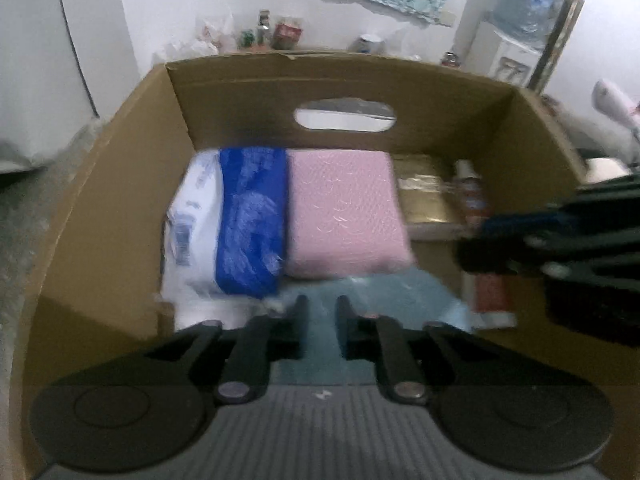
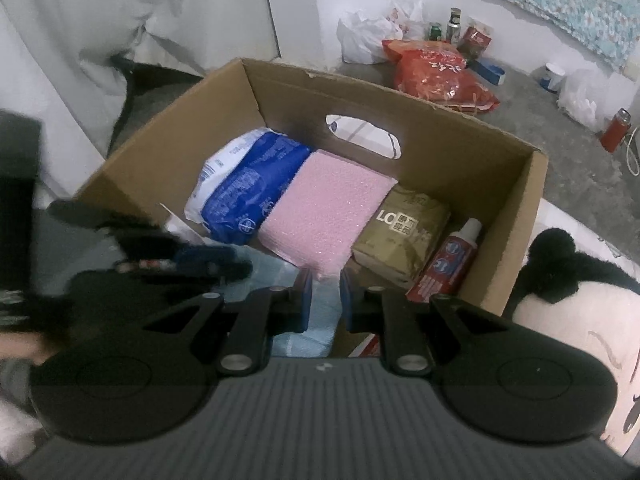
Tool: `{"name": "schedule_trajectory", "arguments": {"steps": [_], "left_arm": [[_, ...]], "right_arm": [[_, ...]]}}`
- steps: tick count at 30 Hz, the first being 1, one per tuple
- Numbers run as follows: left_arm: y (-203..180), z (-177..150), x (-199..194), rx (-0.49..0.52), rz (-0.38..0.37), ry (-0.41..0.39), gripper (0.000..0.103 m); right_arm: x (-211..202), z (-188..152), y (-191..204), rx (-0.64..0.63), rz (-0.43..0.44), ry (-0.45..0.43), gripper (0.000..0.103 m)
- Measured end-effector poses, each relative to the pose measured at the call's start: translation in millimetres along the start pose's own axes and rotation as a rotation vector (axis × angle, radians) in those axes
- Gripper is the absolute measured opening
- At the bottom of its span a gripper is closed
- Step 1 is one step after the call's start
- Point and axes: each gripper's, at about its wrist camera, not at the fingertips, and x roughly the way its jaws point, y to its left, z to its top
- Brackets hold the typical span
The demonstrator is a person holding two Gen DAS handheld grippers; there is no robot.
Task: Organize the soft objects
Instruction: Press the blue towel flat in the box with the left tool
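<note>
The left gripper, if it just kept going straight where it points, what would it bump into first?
Probably the light blue pack lying in the cardboard box, right under the left gripper. Its fingertips already frame that pack. The pink pack lies farther on. The picture is blurry, so depth is uncertain.

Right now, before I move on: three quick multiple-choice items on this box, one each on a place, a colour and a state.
1. The pink pad lies:
A) between the blue-white pack and the gold pack
B) outside the box
C) on top of the tube

2. The tube's body is:
A) green
B) red
C) yellow

3. The box top is:
A) taped shut
B) open
C) covered by a cloth

Answers:
1 A: the pink pad has the blue-white pack on one side and the gold pack on the other.
2 B: the tube is red with a white cap.
3 B: the box shows its contents from above.
</note>
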Motion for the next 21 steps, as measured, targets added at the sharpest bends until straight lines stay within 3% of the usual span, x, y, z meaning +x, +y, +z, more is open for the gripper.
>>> {"name": "schedule_trajectory", "arguments": {"steps": [5, 9, 13, 15, 19, 21], "left_arm": [[-7, -5, 1, -0.026, -0.066, 0.056, 0.016], [-19, -1, 27, -0.082, -0.2, 0.046, 0.019], [-41, -8, 31, 0.09, -0.145, 0.053, 0.022], [-38, -5, 24, 0.068, -0.159, 0.102, 0.022], [-30, -2, 1, 0.043, -0.192, 0.046, 0.024], [-29, -2, 9, 0.023, -0.129, 0.076, 0.022]], "right_arm": [[-17, -4, -4, 0.047, 0.025, -0.041, 0.014], [-48, -12, -12, 0.064, 0.046, -0.087, 0.014], [-73, -23, -21, 0.056, 0.043, -0.116, 0.015], [-81, -27, -22, 0.049, 0.045, -0.119, 0.015], [-85, -30, -26, 0.091, 0.073, -0.132, 0.015], [-82, -31, -26, 0.106, 0.072, -0.127, 0.015]]}}
